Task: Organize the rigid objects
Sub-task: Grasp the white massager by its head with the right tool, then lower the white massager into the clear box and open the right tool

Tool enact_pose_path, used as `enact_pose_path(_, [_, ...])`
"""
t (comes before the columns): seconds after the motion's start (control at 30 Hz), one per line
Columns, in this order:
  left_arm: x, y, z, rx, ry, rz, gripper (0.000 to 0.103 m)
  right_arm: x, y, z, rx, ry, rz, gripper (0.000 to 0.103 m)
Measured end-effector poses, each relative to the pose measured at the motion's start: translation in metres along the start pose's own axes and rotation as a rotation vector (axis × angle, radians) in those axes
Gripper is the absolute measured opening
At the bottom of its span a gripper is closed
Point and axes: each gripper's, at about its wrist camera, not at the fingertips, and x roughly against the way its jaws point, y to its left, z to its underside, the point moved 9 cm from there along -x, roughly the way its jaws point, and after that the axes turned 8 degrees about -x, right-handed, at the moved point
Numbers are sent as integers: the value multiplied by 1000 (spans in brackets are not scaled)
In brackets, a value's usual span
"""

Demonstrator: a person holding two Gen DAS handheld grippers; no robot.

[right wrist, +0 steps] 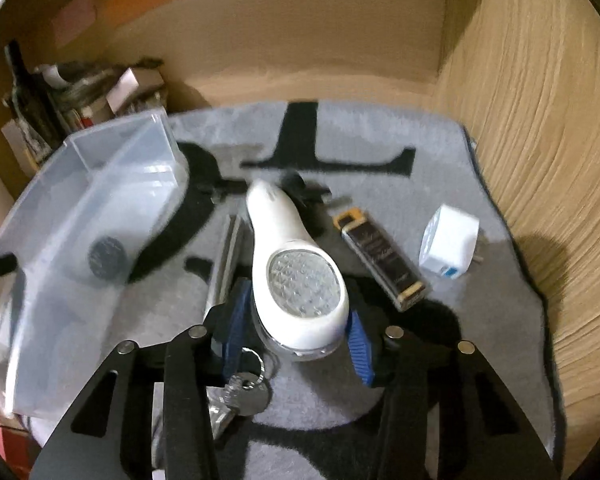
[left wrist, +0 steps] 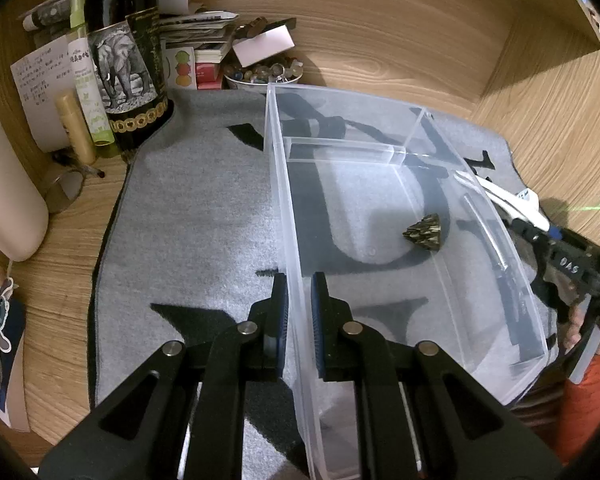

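A clear plastic bin (left wrist: 480, 208) stands on the grey mat (left wrist: 188, 220), and my left gripper (left wrist: 300, 280) is shut on its left wall near the front. Inside the bin lies a small dark spiky cone (left wrist: 423, 233). In the right wrist view, my right gripper (right wrist: 296, 308) has both blue pads against the round head of a white LED torch (right wrist: 276, 220), which lies face up with its handle pointing away. The bin (right wrist: 100, 184) is to its left. A silver bar (right wrist: 226, 260), keys (right wrist: 244, 392), a dark gold-ended box (right wrist: 380, 260) and a white charger cube (right wrist: 448, 242) lie around it.
A dark bottle with an elephant label (left wrist: 124, 60), tubes, stacked papers and a bowl of beads (left wrist: 260, 74) crowd the back left. A wooden wall (right wrist: 540, 160) closes the right side. A small black thing (right wrist: 300, 188) lies behind the torch's handle.
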Motion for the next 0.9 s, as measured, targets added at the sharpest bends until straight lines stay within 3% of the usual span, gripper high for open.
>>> enact_pose_path(0.37, [0,0,0,0,0,1,11,34,15,-34,14,-136,-15,39])
enact_pose_path(0.9, [0,-2,-4,1,-3,8,11,74,58,-70,88,-266,-67,39])
